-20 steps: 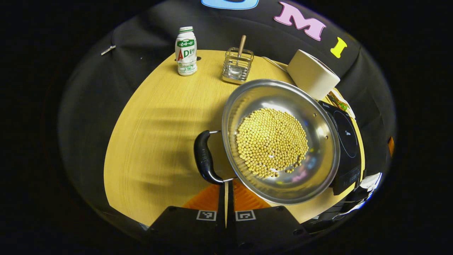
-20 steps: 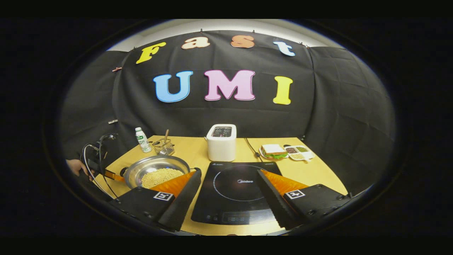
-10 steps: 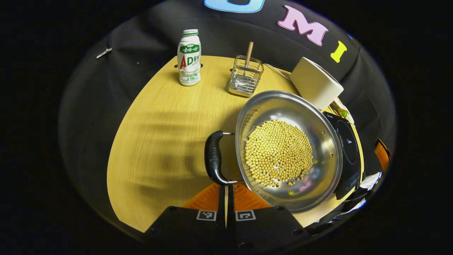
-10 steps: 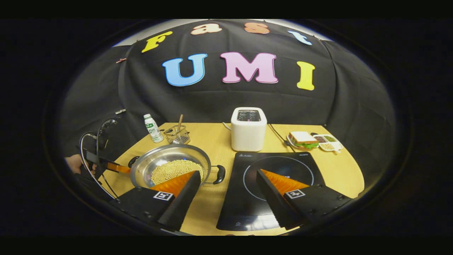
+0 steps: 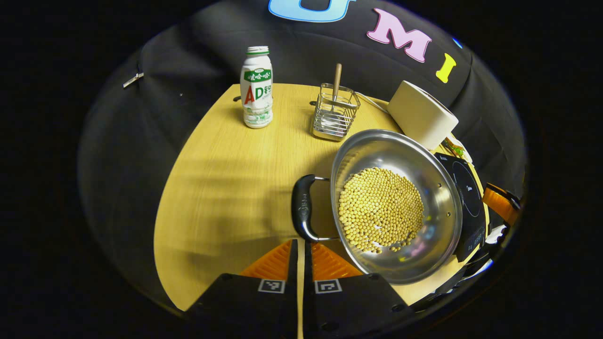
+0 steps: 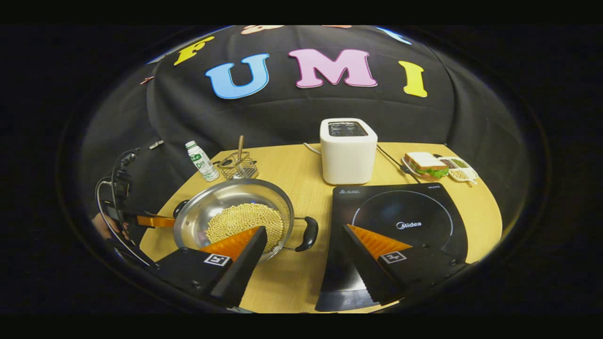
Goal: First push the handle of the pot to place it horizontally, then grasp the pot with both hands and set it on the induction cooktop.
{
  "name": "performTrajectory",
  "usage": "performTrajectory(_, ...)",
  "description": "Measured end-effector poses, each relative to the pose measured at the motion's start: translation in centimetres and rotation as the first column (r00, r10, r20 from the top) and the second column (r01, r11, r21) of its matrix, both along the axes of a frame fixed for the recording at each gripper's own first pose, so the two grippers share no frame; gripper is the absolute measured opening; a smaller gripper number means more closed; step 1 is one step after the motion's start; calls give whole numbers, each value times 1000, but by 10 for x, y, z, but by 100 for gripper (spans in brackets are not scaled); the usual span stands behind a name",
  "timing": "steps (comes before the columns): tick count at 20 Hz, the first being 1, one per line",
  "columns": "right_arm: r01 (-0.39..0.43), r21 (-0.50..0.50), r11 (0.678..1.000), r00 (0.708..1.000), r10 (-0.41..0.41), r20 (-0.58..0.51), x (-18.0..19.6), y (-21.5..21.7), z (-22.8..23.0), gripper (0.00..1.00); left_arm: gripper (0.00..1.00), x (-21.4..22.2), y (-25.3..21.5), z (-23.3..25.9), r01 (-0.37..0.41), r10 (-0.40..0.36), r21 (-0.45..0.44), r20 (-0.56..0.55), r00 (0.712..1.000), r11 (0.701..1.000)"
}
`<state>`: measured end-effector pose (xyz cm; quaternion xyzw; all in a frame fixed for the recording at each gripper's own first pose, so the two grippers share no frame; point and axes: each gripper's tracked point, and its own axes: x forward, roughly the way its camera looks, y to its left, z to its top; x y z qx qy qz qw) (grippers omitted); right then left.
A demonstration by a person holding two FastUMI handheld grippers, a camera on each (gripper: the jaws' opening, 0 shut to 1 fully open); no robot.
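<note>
Now, left gripper (image 5: 301, 242): fingers together, tips just short of the pot's black handle (image 5: 302, 207).
Right gripper (image 6: 304, 230): fingers wide apart, clamping nothing.
Pot (image 6: 221, 207): beans inside, on the table beside its left finger.
Induction cooktop (image 6: 405, 221): beneath its right finger.

Staged recording booth: black cloth wall (image 6: 292, 117), kitchenware-laden table (image 6: 292, 282).
</note>
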<state>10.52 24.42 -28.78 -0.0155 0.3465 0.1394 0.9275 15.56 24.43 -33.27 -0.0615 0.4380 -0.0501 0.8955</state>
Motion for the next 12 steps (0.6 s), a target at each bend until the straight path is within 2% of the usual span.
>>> performTrajectory(2, 13, 15, 1000, 999, -12, -36, 2, 4, -11, 99, 17, 5, 14, 17, -4, 2, 33, 64, 998, 999)
performTrajectory(3, 21, 19, 1000, 998, -20, -53, 4, 5, -15, 99, 29, 9, 16, 26, 0, -4, 42, 95, 995, 999)
performTrajectory(4, 30, 22, 999, 997, -28, -66, 5, 5, -19, 99, 31, 13, 15, 32, 13, -19, 48, 124, 992, 999)
performTrajectory(7, 52, 35, 998, 994, -48, -101, 11, 8, -29, 99, 97, 26, 1, 46, 70, -77, 42, 205, 976, 997)
performTrajectory(8, 53, 40, 998, 993, -48, -111, 13, 10, -33, 99, 99, 31, -6, 49, 81, -86, 31, 230, 969, 996)
performTrajectory(12, 52, 50, 997, 991, -46, -124, 23, 20, -44, 99, 96, 52, -18, 40, 105, -102, 2, 246, 964, 994)
